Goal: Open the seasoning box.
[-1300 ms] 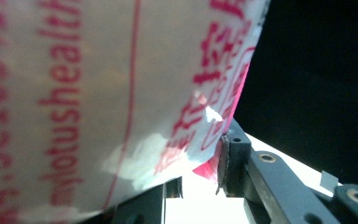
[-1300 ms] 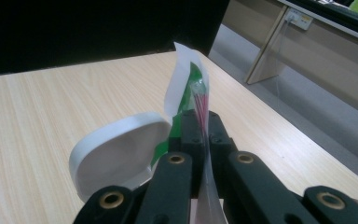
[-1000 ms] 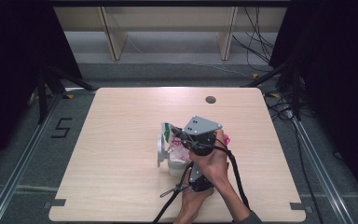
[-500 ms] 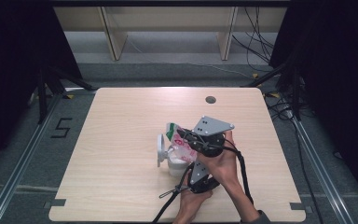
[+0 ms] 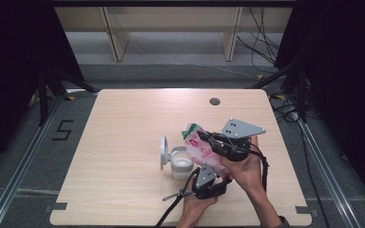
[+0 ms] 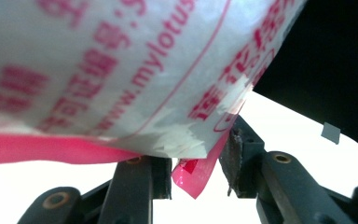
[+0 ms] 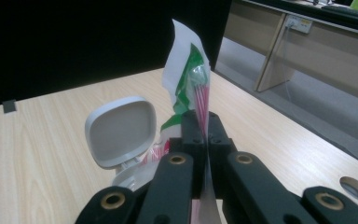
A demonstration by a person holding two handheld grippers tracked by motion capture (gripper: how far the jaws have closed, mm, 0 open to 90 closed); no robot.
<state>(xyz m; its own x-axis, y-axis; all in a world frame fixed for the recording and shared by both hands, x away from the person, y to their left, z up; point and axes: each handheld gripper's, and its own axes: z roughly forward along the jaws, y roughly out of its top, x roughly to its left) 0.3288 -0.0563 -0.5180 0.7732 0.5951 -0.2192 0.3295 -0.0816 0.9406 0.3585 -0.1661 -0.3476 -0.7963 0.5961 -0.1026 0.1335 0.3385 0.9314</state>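
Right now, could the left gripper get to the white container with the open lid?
Probably yes. The left gripper sits right beside the white container, nothing between them. Its fingers, just opening, stand apart around the pink packet corner, which the right gripper clamps.

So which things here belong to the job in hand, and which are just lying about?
In the job:
- pink and white packet, clamped by the right hand-held gripper
- left hand-held gripper, jaws just opening, a corner of the packet between them
- white container with its lid flipped open

Just lying about:
- table's cable hole
- cables on the floor
- shelving behind
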